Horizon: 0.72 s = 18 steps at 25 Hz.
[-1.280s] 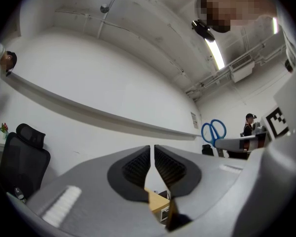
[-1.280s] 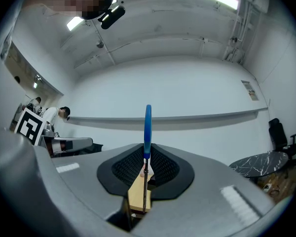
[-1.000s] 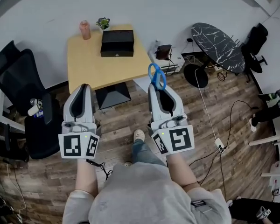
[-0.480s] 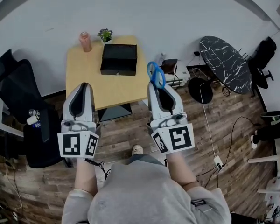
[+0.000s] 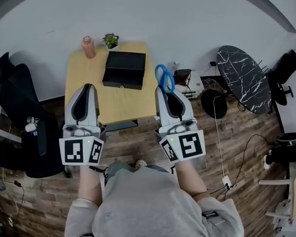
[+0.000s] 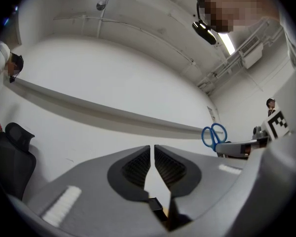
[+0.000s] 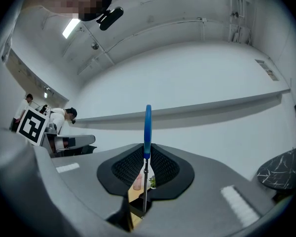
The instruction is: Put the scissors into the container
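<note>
Blue-handled scissors (image 5: 164,78) stick up out of my right gripper (image 5: 166,90), which is shut on their blades; the handles (image 7: 147,131) stand edge-on between the pads in the right gripper view. The black box-shaped container (image 5: 123,69) lies on the wooden table (image 5: 89,83), ahead and to the left of the scissors. My left gripper (image 5: 84,87) hovers over the table's near left part, shut with nothing in it; its pads (image 6: 138,165) nearly touch. The scissors (image 6: 213,135) also appear at the right of the left gripper view.
A pink bottle (image 5: 88,47) and a small potted plant (image 5: 110,40) stand at the table's far edge by the wall. A black office chair (image 5: 15,98) is to the left. A dark marble round table (image 5: 246,78) and cables lie to the right on the wooden floor.
The view has moved toward the table, which now lies closer under both grippers. The scissors stay gripped in the right gripper, and the left gripper stays shut.
</note>
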Each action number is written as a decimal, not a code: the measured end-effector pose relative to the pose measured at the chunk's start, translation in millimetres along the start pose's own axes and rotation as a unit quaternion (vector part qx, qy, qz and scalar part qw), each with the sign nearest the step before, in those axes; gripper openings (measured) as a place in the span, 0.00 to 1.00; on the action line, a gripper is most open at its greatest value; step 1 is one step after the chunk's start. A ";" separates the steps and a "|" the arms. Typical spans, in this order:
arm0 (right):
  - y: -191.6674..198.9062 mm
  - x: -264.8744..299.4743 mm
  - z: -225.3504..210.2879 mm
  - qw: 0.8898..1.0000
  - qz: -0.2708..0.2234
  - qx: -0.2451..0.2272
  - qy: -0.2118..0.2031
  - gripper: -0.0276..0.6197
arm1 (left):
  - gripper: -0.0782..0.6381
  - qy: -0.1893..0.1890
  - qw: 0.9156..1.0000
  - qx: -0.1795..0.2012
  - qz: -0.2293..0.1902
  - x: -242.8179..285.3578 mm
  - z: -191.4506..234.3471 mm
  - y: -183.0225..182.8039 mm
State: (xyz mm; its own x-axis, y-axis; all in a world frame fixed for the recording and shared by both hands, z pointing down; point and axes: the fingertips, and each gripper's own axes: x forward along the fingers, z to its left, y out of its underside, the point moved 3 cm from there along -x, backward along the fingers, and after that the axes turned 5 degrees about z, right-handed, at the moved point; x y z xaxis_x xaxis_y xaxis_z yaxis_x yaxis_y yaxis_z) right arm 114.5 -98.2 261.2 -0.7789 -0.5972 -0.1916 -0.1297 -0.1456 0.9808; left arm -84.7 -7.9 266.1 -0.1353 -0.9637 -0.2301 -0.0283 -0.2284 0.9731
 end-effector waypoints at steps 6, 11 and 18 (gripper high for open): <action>9.4 30.1 -8.8 1.000 0.003 0.006 -0.010 0.11 | 0.22 -0.011 1.000 0.006 0.009 20.4 13.2 9.9; 19.8 67.2 -13.6 1.000 0.006 0.006 -0.002 0.11 | 0.22 -0.005 1.000 0.001 0.010 52.1 37.5 20.6; 36.3 131.1 -15.6 1.000 0.014 0.005 0.021 0.11 | 0.22 0.025 1.000 -0.005 0.012 110.8 79.9 33.9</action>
State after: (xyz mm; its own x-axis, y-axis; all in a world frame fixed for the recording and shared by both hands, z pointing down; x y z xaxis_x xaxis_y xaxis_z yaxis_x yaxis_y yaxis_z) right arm 17.3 -194.1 271.2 -0.7562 -0.6332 -0.1651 -0.1139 -0.1211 0.9861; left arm -179.8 -111.4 273.8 -0.0871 -0.9747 -0.2059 -0.0153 -0.2054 0.9786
